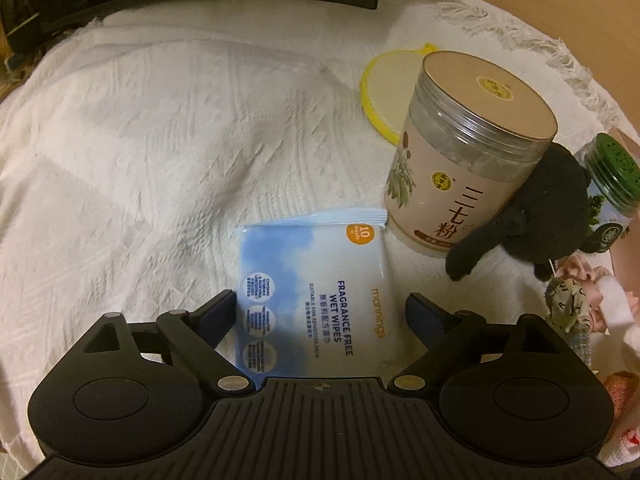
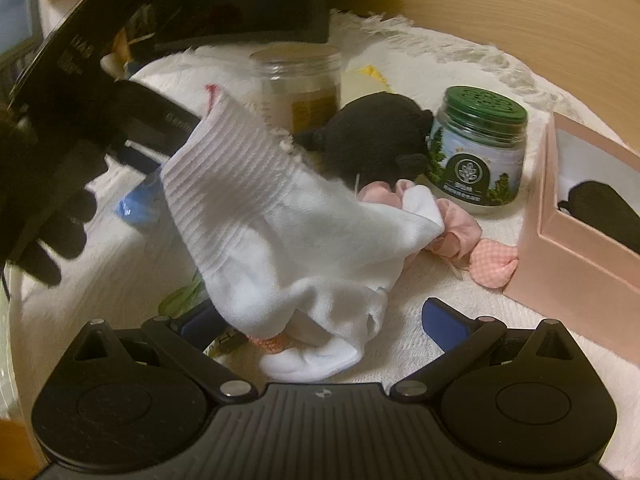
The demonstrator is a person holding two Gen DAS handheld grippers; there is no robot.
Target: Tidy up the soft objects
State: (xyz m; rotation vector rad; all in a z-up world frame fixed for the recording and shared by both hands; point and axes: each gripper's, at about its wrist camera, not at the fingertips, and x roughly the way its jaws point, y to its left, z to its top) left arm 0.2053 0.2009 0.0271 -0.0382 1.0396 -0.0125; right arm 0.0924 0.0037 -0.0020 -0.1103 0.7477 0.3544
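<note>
Left wrist view: left gripper (image 1: 322, 304) fingers spread wide, gripping nothing, straddling Mannings wet wipes pack (image 1: 312, 288) lying flat on white cloth (image 1: 140, 140). Beige-lidded jar (image 1: 464, 148) just beyond pack, black plush toy (image 1: 532, 216) touching jar.

Right wrist view: right gripper (image 2: 320, 316) fingers wide apart, nothing clamped; white sock (image 2: 280, 232) draped between them. Green-lidded jar (image 2: 476, 152) beside pink box (image 2: 580, 236).

In the right wrist view, a white sock (image 2: 280, 240) covers the left fingertip of the right gripper (image 2: 324, 316) and most of a blue packet (image 2: 134, 204). A black plush (image 2: 376, 136) hides the lower part of a motion-blurred jar (image 2: 298, 84). A dark item (image 2: 600, 204) in the pink box (image 2: 568, 264) is cut off at the frame edge. In the left wrist view, the wet wipes pack (image 1: 312, 292) disappears beneath the gripper body.
</note>
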